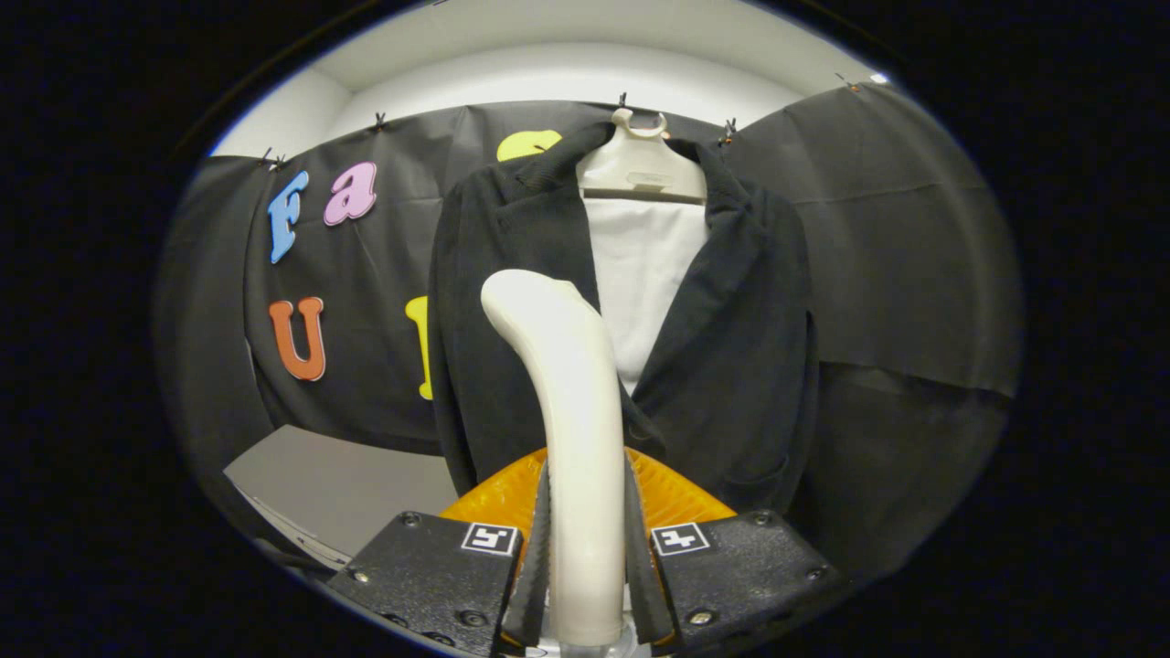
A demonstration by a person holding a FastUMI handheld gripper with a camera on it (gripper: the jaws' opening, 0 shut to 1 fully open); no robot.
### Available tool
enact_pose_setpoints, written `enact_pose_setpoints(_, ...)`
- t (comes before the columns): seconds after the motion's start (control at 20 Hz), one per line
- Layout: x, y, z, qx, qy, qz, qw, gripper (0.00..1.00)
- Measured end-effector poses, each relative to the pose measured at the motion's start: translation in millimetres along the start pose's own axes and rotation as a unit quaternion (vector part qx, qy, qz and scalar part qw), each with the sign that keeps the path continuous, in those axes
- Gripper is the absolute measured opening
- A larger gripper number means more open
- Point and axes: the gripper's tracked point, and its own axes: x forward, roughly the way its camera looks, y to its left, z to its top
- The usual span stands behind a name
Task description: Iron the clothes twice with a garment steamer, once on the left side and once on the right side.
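A black jacket (731, 347) hangs on a pale hanger (640, 164) against the booth wall, open at the front over a white panel (644, 274). My gripper (585, 557) is shut on the cream handle of the garment steamer (571, 411), both fingers pressing its sides. The steamer rises between the fingers and its curved head stands in front of the jacket's left front, just left of the lapel opening. How near the head is to the cloth I cannot tell.
A grey table surface (338, 484) lies low to the left of the jacket. Black cloth walls close the booth behind and to the right. A white ceiling shows above.
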Motion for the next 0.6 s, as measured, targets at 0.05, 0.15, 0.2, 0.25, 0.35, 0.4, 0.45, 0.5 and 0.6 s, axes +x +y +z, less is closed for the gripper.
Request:
enact_pose_setpoints(0.05,0,-2,-6,-0.002,0.004,-0.002,1.000,0.40)
enact_pose_setpoints(0.15,0,-3,-12,-0.004,0.010,-0.005,1.000,0.40)
enact_pose_setpoints(0.2,-1,-3,-15,-0.006,0.012,-0.007,1.000,0.40)
enact_pose_setpoints(0.25,-1,-4,-19,-0.009,0.013,-0.010,1.000,0.40)
enact_pose_setpoints(0.35,-2,-4,-26,-0.013,0.016,-0.012,1.000,0.40)
enact_pose_setpoints(0.4,-2,-4,-29,-0.016,0.019,-0.012,1.000,0.40)
enact_pose_setpoints(0.45,-3,-4,-35,-0.017,0.022,-0.012,1.000,0.40)
enact_pose_setpoints(0.5,-4,-5,-41,-0.021,0.025,-0.013,0.999,0.40)
enact_pose_setpoints(0.6,-3,-4,-49,-0.024,0.032,-0.011,0.999,0.40)
